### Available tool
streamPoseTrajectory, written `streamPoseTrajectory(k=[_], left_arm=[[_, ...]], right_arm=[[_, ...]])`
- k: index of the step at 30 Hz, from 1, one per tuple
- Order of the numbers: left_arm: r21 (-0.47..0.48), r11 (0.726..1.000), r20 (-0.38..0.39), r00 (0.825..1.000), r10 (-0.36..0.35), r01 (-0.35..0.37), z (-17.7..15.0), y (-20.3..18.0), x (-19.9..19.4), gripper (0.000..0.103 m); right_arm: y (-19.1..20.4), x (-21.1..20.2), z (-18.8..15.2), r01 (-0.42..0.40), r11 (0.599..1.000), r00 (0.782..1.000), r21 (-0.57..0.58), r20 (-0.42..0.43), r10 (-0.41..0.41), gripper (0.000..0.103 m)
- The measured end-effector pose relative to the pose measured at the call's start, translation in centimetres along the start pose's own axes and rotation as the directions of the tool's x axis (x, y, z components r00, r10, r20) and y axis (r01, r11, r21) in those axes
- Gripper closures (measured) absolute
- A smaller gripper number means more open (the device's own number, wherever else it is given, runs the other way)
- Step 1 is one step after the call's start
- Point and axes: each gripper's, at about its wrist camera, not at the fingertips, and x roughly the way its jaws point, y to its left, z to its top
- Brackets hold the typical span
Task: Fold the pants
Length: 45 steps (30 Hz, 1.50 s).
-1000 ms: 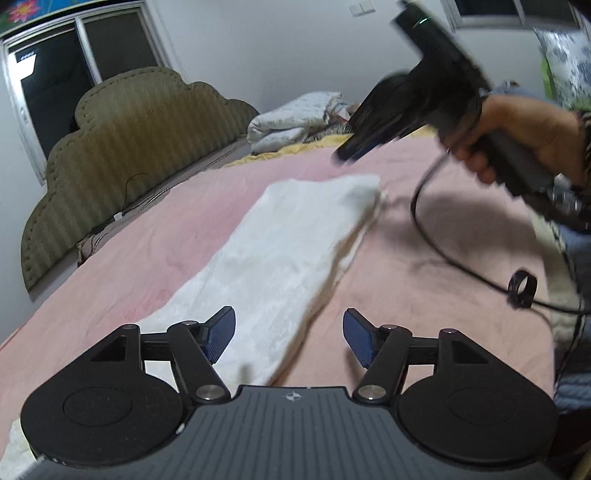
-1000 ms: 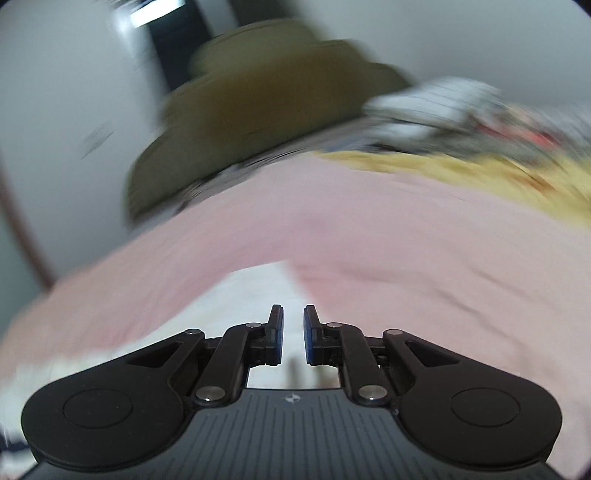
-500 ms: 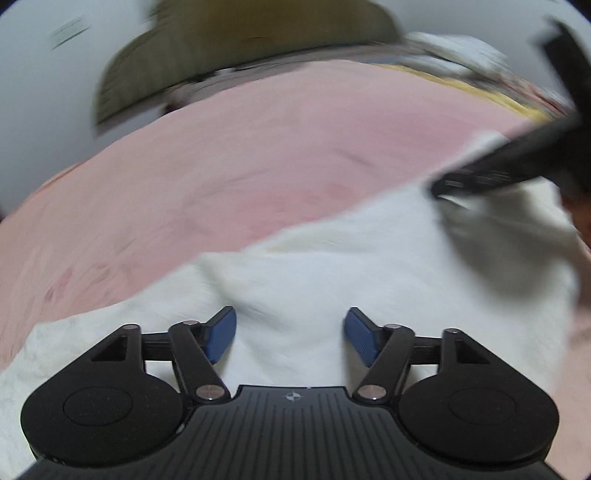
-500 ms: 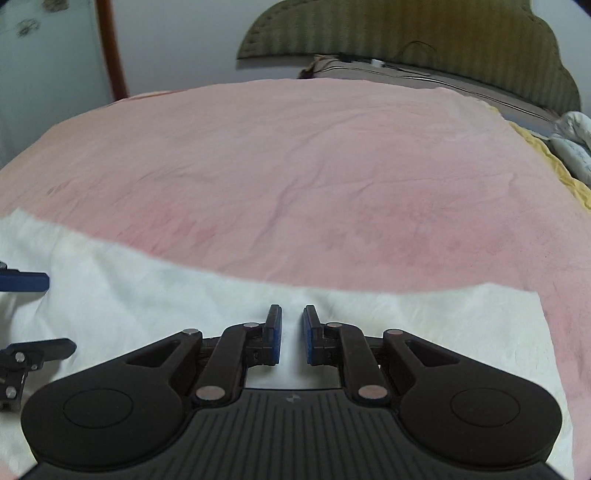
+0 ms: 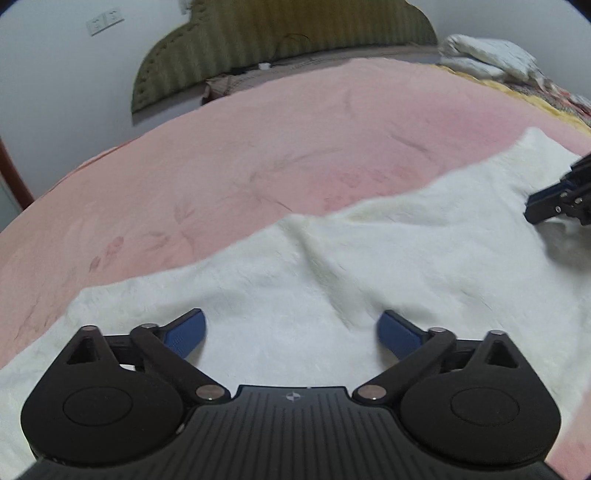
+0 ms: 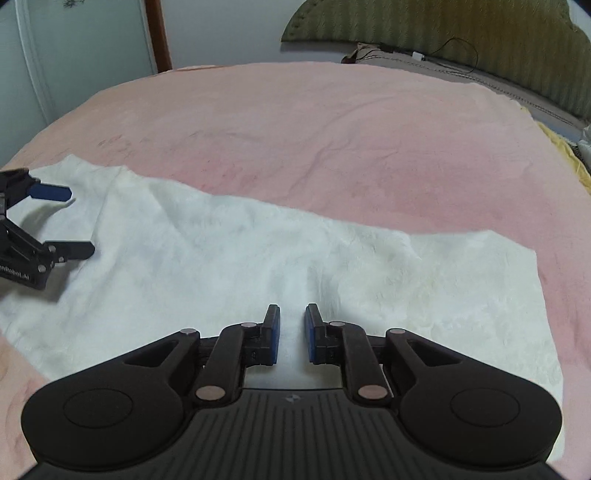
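At the bottom of the left view, the left gripper [image 5: 291,330] has just opened wide over the white fluffy pants [image 5: 369,266], nothing between its jaws. The right gripper [image 6: 291,332] is nearly together, empty. Beyond lies the pink bed cover [image 6: 295,140], with the olive padded headboard [image 6: 461,33] at the top.

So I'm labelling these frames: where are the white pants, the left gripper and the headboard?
white pants [image 6: 229,258]: right wrist view, middle of cloth.
left gripper [image 5: 291,334]: left wrist view, between its fingertips.
headboard [image 5: 280,33]: left wrist view, padded face.
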Motion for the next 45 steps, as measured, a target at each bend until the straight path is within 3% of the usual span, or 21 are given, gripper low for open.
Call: streamPoseTrajectory(k=[2, 4, 6, 7, 9, 11, 14, 16, 19, 22, 26, 29, 31, 34, 39, 42, 45], left_arm=[[-0.024, 0.999, 0.0, 0.999, 0.042, -0.042, 0.6, 0.7, 0.8, 0.001], [-0.034, 0.986, 0.01, 0.987, 0.163, -0.163, 1.3, 1.0, 0.1, 0.006], [-0.015, 0.963, 0.051, 0.962, 0.27, -0.269, 1.2, 1.2, -1.7, 0.004], [-0.002, 0.96, 0.07, 0.958, 0.279, -0.279, 1.0, 1.3, -2.7, 0.003], [0.017, 0.969, 0.078, 0.967, 0.242, -0.245, 0.4, 1.5, -4.1, 0.0], [0.031, 0.983, 0.052, 0.982, 0.181, -0.183, 0.0, 1.8, -4.8, 0.0], [0.052, 0.988, -0.009, 0.99, 0.144, -0.144, -0.6, 2.1, -3.6, 0.0], [0.051, 0.984, -0.042, 0.984, 0.172, -0.169, -0.9, 2.6, -1.6, 0.001], [-0.053, 0.989, -0.027, 0.99, 0.139, -0.14, -0.5, 4.4, -0.2, 0.0], [-0.143, 0.975, -0.036, 0.986, 0.166, -0.169, 0.0, 5.8, 0.7, 0.0], [-0.191, 0.954, -0.048, 0.973, 0.225, -0.23, -0.1, 6.4, -1.9, 0.001], [-0.196, 0.964, 0.011, 0.982, 0.186, -0.18, -1.2, 6.2, -5.3, 0.0], [-0.181, 0.972, 0.024, 0.987, 0.156, -0.149, -1.8, 5.4, -6.7, 0.0], [-0.15, 0.984, 0.047, 0.993, 0.108, -0.1, -2.3, 2.6, -7.6, 0.0], [-0.085, 0.995, 0.063, 0.997, 0.048, -0.043, -1.9, -3.0, -6.6, 0.0], [0.02, 0.997, 0.101, 0.993, 0.067, -0.069, -2.1, -6.4, -6.0, 0.0], [0.098, 0.988, 0.142, 0.984, 0.106, -0.121, -2.5, -8.2, -5.7, 0.0]], right_arm=[[-0.6, 1.2, 1.1, 0.009, 0.998, 1.0, 0.059, 0.028, -0.011, 0.089], [-0.8, 1.7, 2.1, 0.033, 0.991, 0.999, 0.133, 0.039, -0.039, 0.088], [1.1, 1.0, 2.8, 0.054, 0.993, 0.995, 0.102, 0.072, -0.062, 0.088], [2.3, 0.5, 3.0, 0.001, 0.998, 0.997, 0.06, 0.082, -0.006, 0.088], [4.9, 0.4, 3.0, -0.145, 0.989, 0.988, -0.016, 0.046, 0.146, 0.088], [8.2, 1.0, 2.7, -0.219, 0.969, 0.976, -0.113, -0.018, 0.219, 0.088], [12.1, 2.8, 2.9, -0.155, 0.954, 0.988, -0.256, -0.043, 0.149, 0.087], [12.6, 3.9, 4.4, -0.137, 0.96, 0.99, -0.243, -0.044, 0.13, 0.087], [12.4, 6.0, 6.6, -0.095, 0.972, 0.995, -0.216, -0.022, 0.093, 0.087], [11.9, 7.3, 8.2, -0.095, 0.984, 0.995, -0.152, -0.02, 0.093, 0.087], [11.3, 6.6, 8.4, -0.043, 0.995, 0.999, -0.094, 0.013, 0.044, 0.085], [11.4, 3.7, 6.6, -0.084, 0.987, 0.995, -0.135, 0.042, 0.09, 0.084], [11.5, 2.6, 5.0, -0.129, 0.975, 0.991, -0.182, 0.01, 0.132, 0.078], [11.9, 3.2, 3.2, -0.088, 0.965, 0.996, -0.245, -0.027, 0.084, 0.069], [11.2, 5.8, 5.0, -0.053, 0.986, 0.997, -0.159, 0.041, 0.06, 0.04], [11.3, 6.0, 6.0, -0.051, 0.988, 0.998, -0.145, 0.032, 0.056, 0.04], [10.2, 3.3, 5.3, -0.028, 0.986, 0.997, -0.165, 0.067, 0.04, 0.04]])
